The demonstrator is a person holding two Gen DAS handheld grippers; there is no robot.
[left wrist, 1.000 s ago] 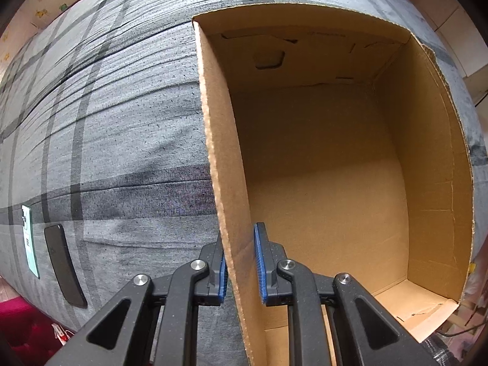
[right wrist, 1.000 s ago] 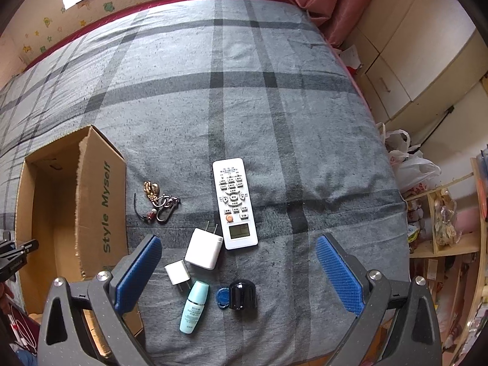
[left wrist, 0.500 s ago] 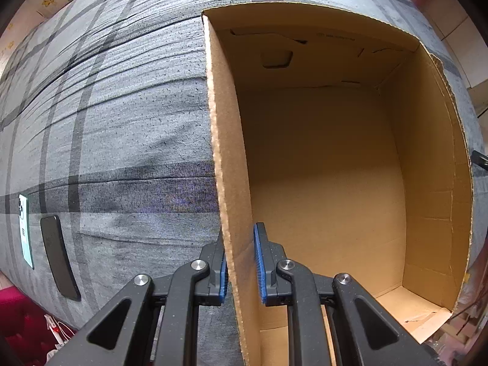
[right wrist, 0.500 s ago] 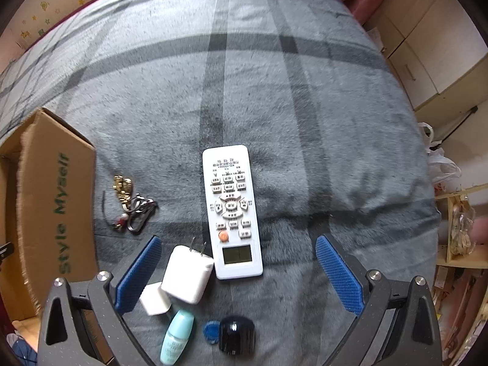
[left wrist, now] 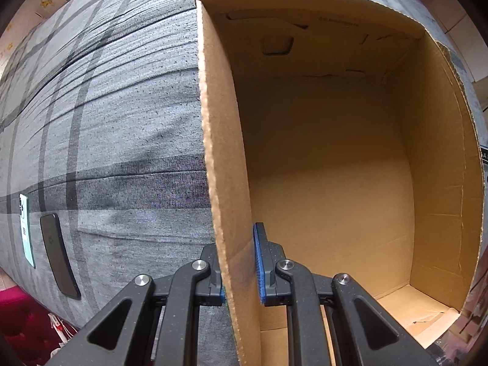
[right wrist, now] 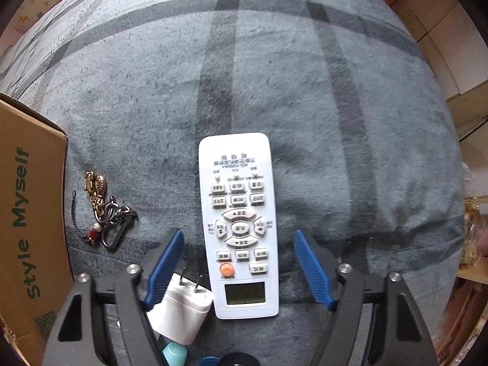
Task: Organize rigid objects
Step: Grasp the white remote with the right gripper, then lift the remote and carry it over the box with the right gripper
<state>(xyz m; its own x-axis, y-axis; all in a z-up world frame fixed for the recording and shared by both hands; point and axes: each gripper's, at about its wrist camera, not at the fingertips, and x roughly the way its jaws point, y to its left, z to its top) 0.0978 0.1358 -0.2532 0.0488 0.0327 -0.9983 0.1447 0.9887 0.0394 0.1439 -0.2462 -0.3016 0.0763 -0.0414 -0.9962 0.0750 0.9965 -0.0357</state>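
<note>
1. The left gripper is closed narrowly on the near side wall of the open brown cardboard box, one blue pad on each side of the wall.
2. The box stands on the grey checked bed cover.
3. The right gripper is wide open, its blue pads on both sides of the white rectangular remote control.
4. A white plug charger lies just beside the remote; a metal key bunch is near the box.
</note>
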